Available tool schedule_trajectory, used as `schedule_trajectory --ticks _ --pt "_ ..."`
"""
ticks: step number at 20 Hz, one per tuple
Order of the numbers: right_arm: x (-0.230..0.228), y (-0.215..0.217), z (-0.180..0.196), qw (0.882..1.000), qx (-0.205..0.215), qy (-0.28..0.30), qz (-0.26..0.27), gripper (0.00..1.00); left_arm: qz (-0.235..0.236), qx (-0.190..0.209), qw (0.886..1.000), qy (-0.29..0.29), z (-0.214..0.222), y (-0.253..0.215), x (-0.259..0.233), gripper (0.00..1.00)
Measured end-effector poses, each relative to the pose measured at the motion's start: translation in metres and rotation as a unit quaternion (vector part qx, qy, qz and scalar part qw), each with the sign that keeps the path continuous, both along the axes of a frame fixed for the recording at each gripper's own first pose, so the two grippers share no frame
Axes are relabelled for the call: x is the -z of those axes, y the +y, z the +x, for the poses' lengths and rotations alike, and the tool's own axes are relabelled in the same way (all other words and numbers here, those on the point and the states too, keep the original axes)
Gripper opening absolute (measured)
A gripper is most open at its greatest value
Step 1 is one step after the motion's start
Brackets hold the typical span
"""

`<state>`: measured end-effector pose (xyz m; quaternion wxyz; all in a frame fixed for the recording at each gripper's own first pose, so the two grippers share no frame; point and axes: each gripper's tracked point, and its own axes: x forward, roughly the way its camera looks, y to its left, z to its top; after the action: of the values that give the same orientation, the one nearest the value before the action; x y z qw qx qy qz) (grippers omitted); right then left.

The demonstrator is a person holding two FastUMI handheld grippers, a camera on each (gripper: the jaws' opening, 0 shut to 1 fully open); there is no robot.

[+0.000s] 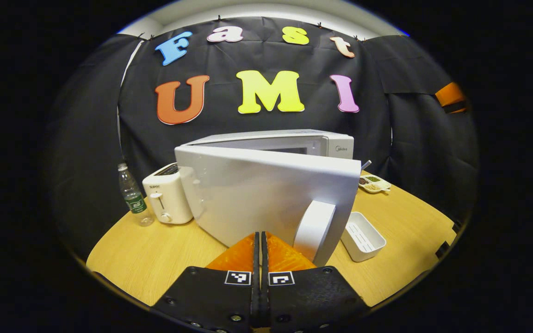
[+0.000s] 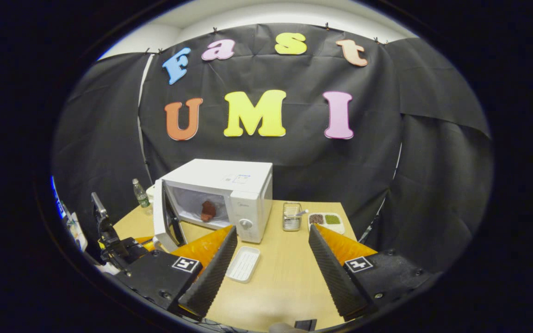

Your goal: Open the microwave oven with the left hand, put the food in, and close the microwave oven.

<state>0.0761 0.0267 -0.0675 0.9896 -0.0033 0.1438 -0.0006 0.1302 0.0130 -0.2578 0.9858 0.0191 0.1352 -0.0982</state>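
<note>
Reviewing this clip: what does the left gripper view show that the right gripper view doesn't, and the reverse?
Left gripper view: the outer face of the open microwave door, its handle, a toaster beside it, and the left tool, shut, up close.
Right gripper view: the oven cavity with the food inside, a metal caddy, and the right tool standing open.
Shared: the microwave, water bottle, white tray, divided dish and wooden table.
</note>
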Motion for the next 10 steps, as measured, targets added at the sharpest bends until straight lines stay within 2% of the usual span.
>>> schedule_trajectory --ticks 1,2,10 --pt "0.0 -0.004 0.003 1.0 0.0 0.0 0.002 0.91 -0.001 0.005 1.0 -0.003 0.008 -0.008 -0.002 0.0" --pt "-0.001 -0.009 0.006 1.0 0.001 0.001 0.002 0.99 -0.002 0.009 1.0 -0.006 0.016 -0.016 -0.004 0.0" --pt "0.004 -0.038 0.017 1.0 0.013 0.007 0.008 0.99 -0.008 0.031 0.999 -0.005 0.072 -0.067 -0.003 0.0"
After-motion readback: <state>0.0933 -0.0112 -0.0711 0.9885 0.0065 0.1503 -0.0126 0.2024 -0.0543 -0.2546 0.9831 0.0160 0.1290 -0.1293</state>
